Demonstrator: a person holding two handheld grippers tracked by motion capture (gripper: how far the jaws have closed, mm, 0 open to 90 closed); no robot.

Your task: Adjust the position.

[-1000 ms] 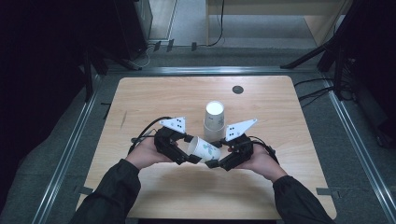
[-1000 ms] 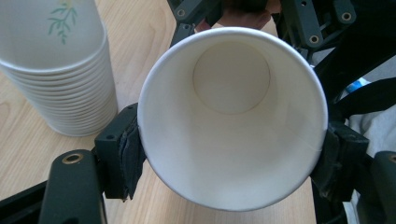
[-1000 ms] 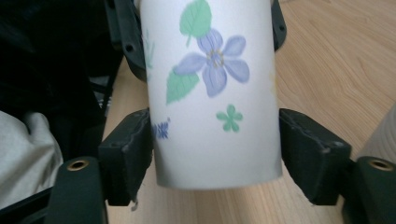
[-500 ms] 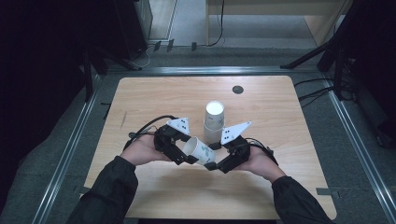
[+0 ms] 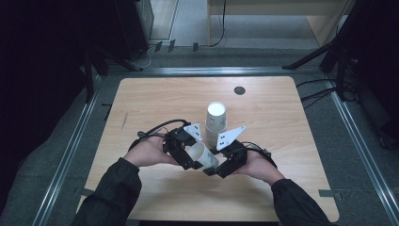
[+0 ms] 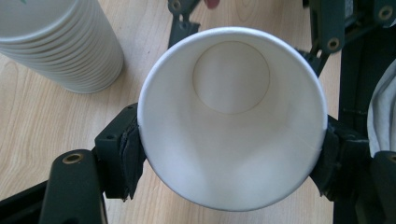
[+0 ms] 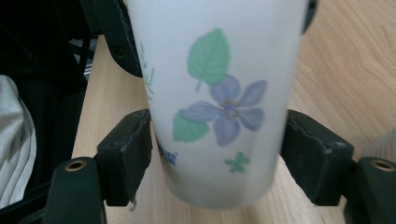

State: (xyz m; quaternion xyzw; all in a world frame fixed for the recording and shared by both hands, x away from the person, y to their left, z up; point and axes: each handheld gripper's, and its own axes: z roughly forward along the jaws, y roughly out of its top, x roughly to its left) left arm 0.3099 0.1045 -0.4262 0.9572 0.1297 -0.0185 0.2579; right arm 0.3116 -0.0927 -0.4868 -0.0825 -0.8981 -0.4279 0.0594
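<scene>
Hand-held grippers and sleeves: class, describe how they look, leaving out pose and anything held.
Each hand-held gripper, left and right, is black with a pale grey three-cornered plate bearing small dark marks. The jaws are black, with worn pads and brass-coloured eyelets. A black cable loops off. The sleeves are dark.

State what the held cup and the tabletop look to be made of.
Cup: likely paper, matte white inside with a rolled rim and a seamed round base; flower print outside. Tabletop: light wood or wood-look laminate, with fine grain lines and a smooth, low-sheen surface.

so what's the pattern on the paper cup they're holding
White paper cup printed with purple flowers and green leaves, clearest in the right gripper view.
</scene>
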